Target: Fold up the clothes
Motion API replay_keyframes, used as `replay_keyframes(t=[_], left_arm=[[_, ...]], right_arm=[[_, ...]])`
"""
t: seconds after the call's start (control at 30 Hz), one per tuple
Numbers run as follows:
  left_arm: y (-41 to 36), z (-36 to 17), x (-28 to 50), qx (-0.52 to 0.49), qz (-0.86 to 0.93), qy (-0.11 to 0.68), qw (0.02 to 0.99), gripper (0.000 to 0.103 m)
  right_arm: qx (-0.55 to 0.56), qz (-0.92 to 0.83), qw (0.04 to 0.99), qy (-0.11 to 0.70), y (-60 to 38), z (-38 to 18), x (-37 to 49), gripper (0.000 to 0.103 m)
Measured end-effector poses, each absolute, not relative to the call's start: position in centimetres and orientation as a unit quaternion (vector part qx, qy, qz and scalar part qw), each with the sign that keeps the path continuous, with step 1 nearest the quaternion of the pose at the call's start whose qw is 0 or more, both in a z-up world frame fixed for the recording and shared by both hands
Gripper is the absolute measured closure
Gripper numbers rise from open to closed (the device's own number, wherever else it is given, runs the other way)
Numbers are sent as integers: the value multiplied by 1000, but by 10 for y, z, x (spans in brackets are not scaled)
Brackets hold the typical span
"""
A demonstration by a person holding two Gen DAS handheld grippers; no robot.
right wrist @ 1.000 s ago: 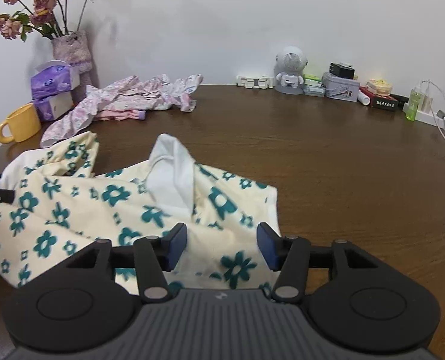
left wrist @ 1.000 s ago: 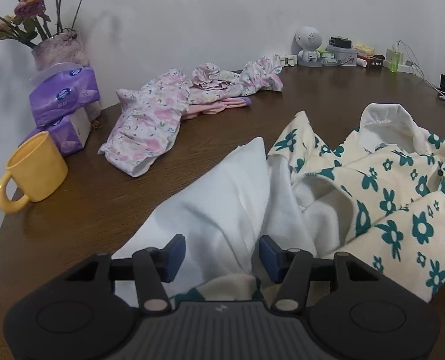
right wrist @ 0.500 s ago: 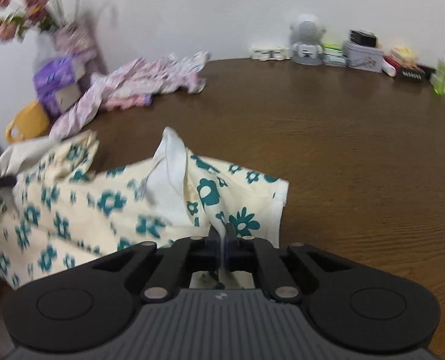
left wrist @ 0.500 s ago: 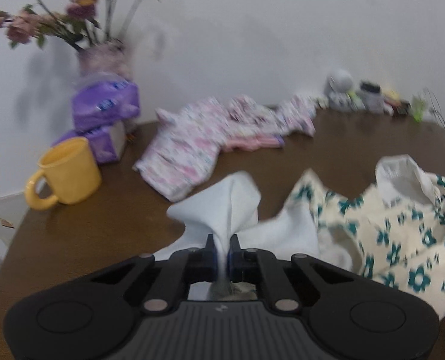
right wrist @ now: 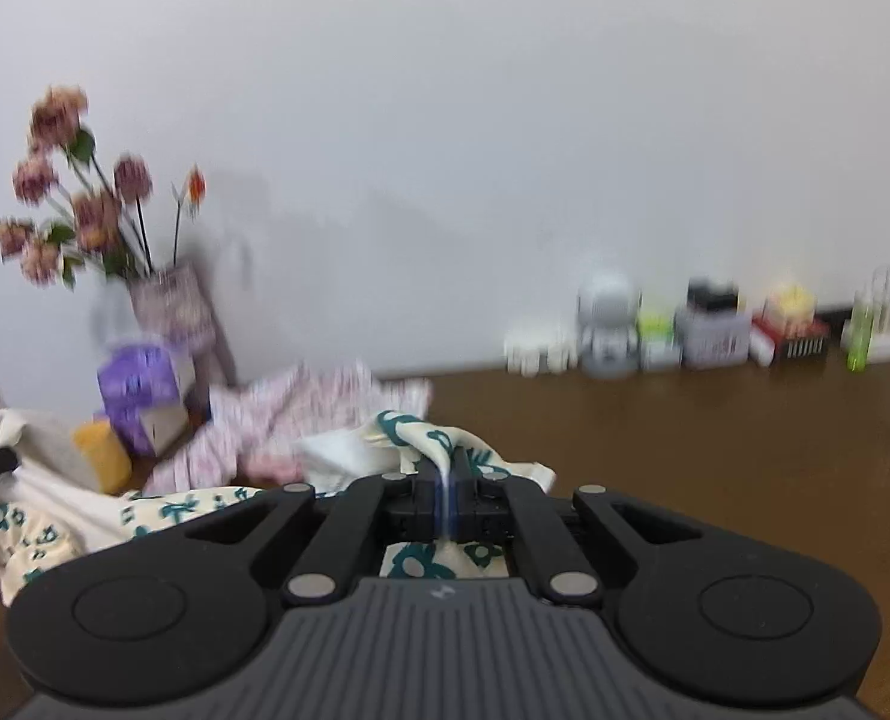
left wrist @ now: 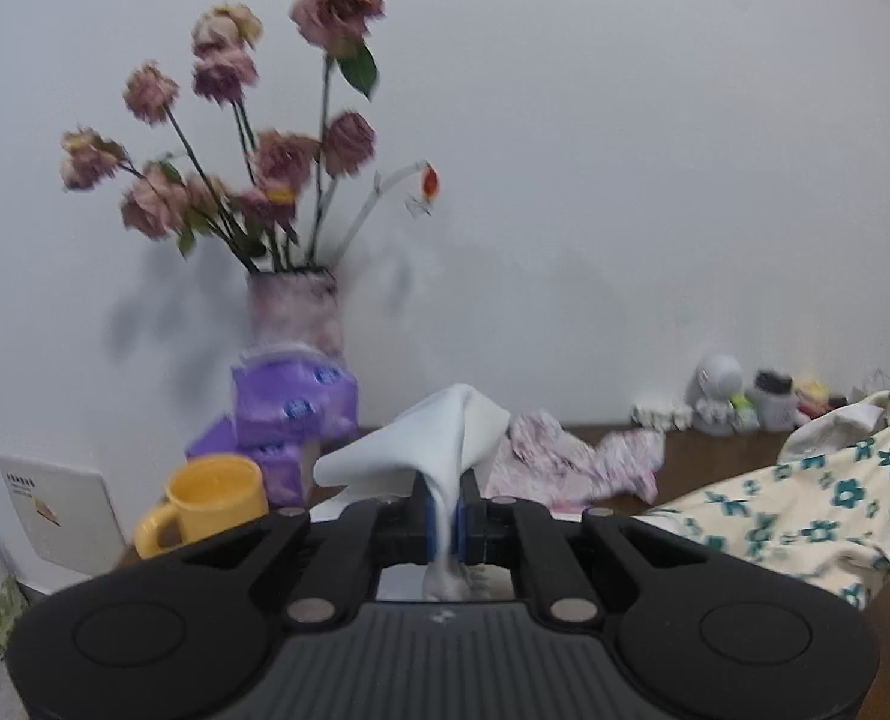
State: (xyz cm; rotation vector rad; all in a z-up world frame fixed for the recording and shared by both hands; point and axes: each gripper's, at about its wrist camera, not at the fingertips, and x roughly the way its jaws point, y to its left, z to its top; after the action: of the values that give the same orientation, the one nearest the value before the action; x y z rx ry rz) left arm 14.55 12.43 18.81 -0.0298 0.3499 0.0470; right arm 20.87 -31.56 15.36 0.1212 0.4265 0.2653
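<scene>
A cream shirt with teal flowers (left wrist: 805,516) hangs lifted between my two grippers above the brown table (right wrist: 715,444). My left gripper (left wrist: 445,519) is shut on its white inner side (left wrist: 438,444), which sticks up in a peak past the fingers. My right gripper (right wrist: 446,501) is shut on a flowered edge of the same shirt (right wrist: 420,435). In the right wrist view the rest of the shirt (right wrist: 42,510) sags to the left. A second, pink-flowered garment (left wrist: 565,462) (right wrist: 300,414) lies crumpled further back on the table.
A vase of dried flowers (left wrist: 294,306), purple tissue packs (left wrist: 294,402) and a yellow mug (left wrist: 216,498) stand at the table's left by the wall. A white robot figure (right wrist: 610,324), small boxes (right wrist: 715,324) and a green bottle (right wrist: 859,330) line the back right.
Both grippers went from open to shut on the shirt. Both have since risen, lifting it off the table. The views now tilt up toward the wall.
</scene>
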Motion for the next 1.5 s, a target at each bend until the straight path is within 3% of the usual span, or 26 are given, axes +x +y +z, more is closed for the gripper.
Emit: replay_keyframes(t=[0.1,0.27,0.33,0.4,0.43,0.47,0.63,0.97,1.4,1.5], left_arm=[[128,173,168,-17,42,210,977,98],[140,117,208,-46,58,315,946,91],[145,100,212,-57,62,339,937,85],[150,96,202,-64,57,334,939,67],[152,96,197,-66,56,330,940,51],[155,99,188,-64,60,323,942,45],[162,101,142,-27,49,304,951,39],[162,78,121,-20,23,339,940,38],[156,56,147,-21,-1,347,937,39],[156,56,146,-20,-11,345,938,54]], right_arm=[[55,119,969,210,-315,158,223,101],[44,92,950,295,-301,100,270,100],[38,79,941,326,-297,74,283,94],[35,63,940,335,-297,58,283,73],[40,65,940,332,-299,56,279,63],[42,70,941,327,-301,56,272,57],[32,121,943,309,-305,65,214,48],[16,202,916,346,-261,22,140,48],[18,213,908,360,-213,-3,151,49],[25,213,906,364,-215,-3,150,52]])
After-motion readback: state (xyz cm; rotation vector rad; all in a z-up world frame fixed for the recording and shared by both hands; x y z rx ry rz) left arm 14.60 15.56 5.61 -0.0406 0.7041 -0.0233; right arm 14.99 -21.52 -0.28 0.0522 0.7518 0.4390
